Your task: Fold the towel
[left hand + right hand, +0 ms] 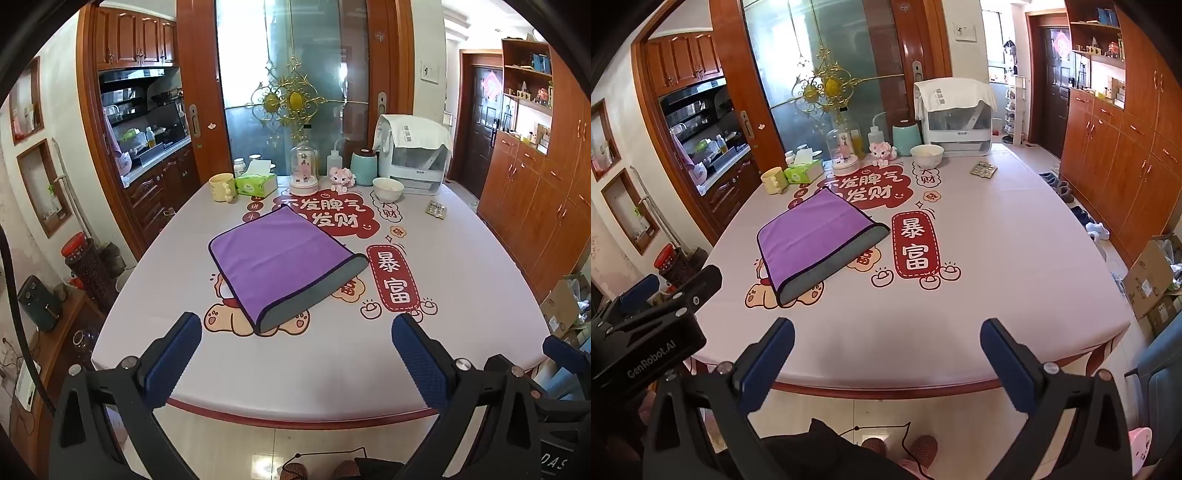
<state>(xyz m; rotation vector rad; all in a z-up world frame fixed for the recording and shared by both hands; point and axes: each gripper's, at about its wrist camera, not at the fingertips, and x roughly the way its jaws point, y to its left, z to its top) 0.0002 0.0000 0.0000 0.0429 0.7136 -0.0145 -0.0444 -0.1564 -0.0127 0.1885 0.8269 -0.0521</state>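
A purple towel [275, 258] with a grey underside lies folded flat on the table, its grey edge showing at the near right side. It also shows in the right wrist view [812, 236]. My left gripper [295, 336] is open and empty, held over the table's near edge, short of the towel. My right gripper [886, 339] is open and empty over the near edge, to the right of the towel. The left gripper's body [650, 332] shows at the left of the right wrist view.
The table [461, 295] has a printed pink cover. At its far end stand a yellow mug [222, 187], tissue box [256, 183], glass dome [304, 168], teal jar [364, 168], white bowl [388, 188], covered appliance [413, 151] and blister pack [436, 210]. Cabinets line the right wall.
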